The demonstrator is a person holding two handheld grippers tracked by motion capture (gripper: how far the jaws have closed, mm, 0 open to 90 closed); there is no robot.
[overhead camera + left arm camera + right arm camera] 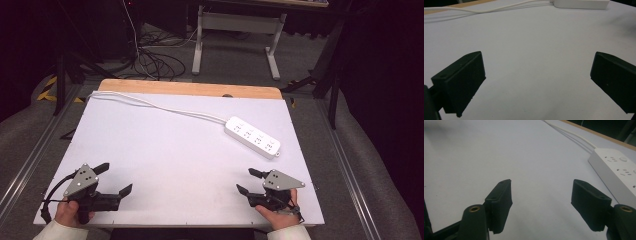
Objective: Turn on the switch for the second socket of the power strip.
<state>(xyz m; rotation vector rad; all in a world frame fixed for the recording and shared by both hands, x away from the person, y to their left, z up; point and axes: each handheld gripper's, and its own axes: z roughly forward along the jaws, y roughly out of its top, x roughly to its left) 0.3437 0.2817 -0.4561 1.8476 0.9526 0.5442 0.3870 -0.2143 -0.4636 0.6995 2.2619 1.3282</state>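
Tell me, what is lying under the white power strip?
The power strip rests flat on the white table surface, its cord trailing away to the far left. Whatever might be beneath its body is covered and cannot be seen.

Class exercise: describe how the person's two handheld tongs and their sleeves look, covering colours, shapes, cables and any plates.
Both tongs, left and right, are black with two blocky, wedge-shaped jaws. Each carries a grey three-cornered plate dotted with small light marks, and a black cable trails from the left one. The right tongs' arms have brass-coloured holes. The sleeves are white.
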